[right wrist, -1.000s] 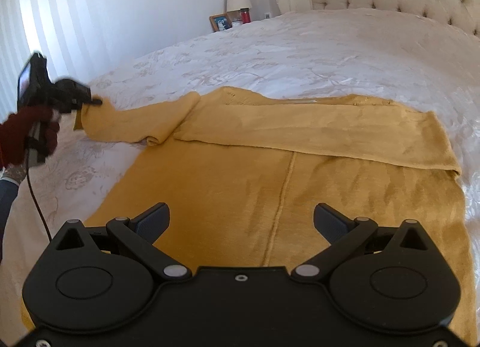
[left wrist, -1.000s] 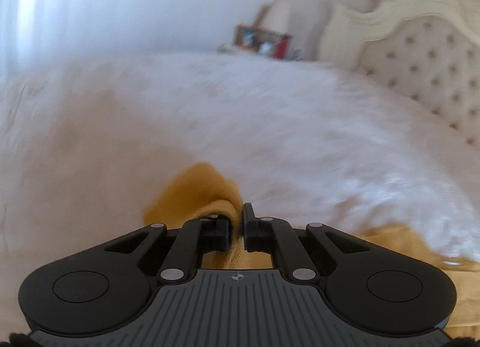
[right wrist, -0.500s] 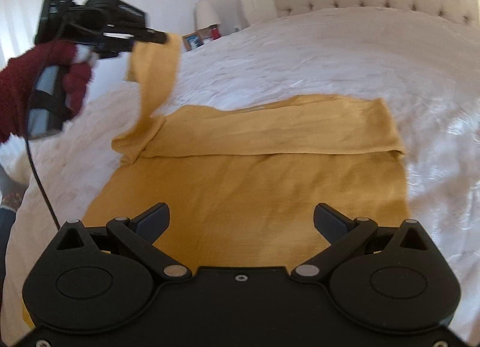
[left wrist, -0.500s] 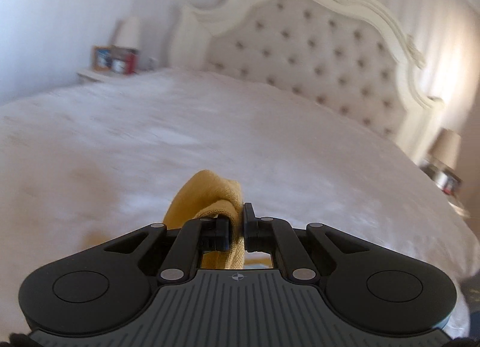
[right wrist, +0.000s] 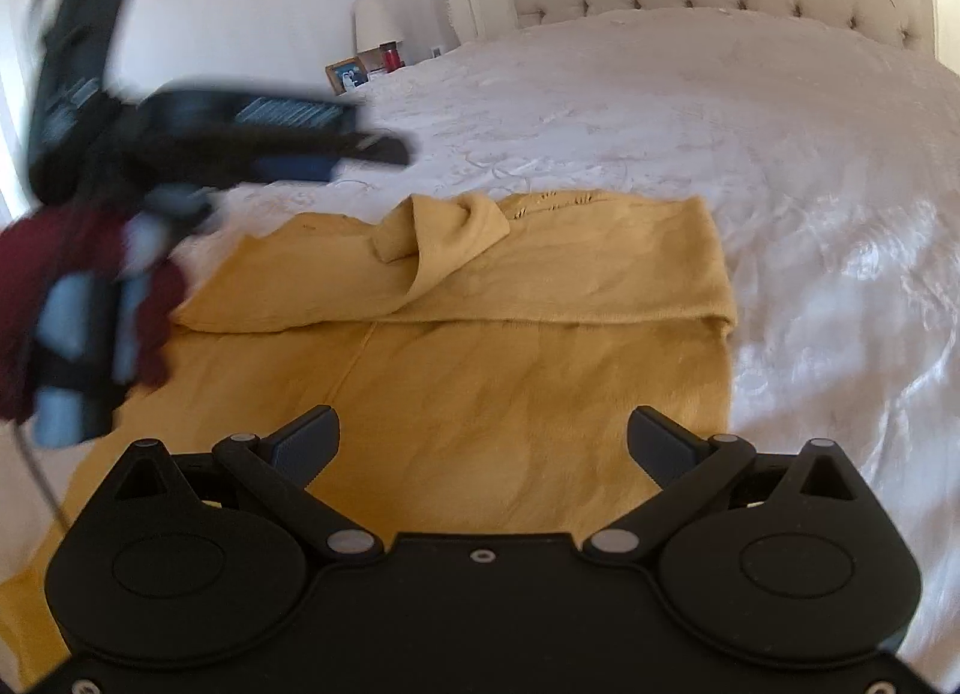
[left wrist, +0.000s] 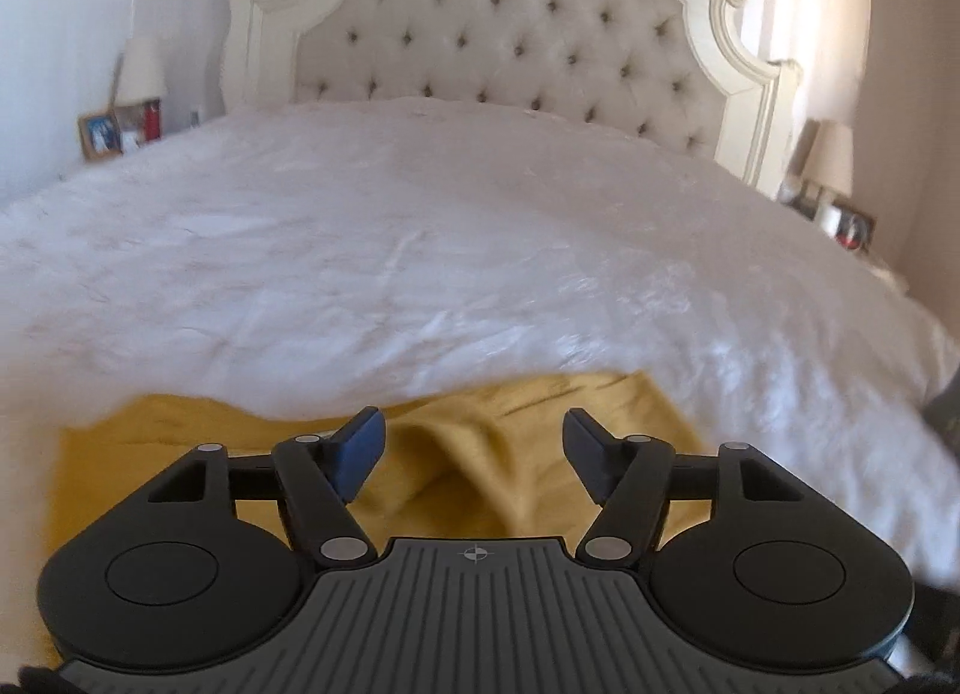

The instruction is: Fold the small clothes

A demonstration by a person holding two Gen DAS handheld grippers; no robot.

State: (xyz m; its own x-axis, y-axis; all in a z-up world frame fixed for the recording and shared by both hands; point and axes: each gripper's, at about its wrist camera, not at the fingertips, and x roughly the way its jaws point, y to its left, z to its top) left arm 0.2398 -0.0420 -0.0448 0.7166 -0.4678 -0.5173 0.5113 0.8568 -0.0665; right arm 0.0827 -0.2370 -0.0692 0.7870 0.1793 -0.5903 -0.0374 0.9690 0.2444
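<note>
wide white bed with a textured cover (right wrist: 690, 166) and a cream tufted headboard (left wrist: 510, 34) fills the ground ahead of both tongs. no bench is present.

mustard-yellow knit garment (right wrist: 480, 370) lies flat on the bed cover directly ahead of the right tongs (right wrist: 483, 442). its far part is turned over onto the body as a long band. the yellow sleeve (right wrist: 432, 238) rests on that band in a loose, twisted hump, not laid flat.

left tongs (left wrist: 474, 448) are empty and their jaws are opening, with the sleeve cloth below and ahead of them and nothing pressed between the pads. in the right view they hang blurred above the garment's left edge, carried by a hand in a dark red glove (right wrist: 36, 298).

right tongs stand wide and hold nothing, hovering over the near part of the garment.

judgement: early to middle stage. one long fold and the sleeve are in; the sleeve needs smoothing, and the cross folds are left.
</note>
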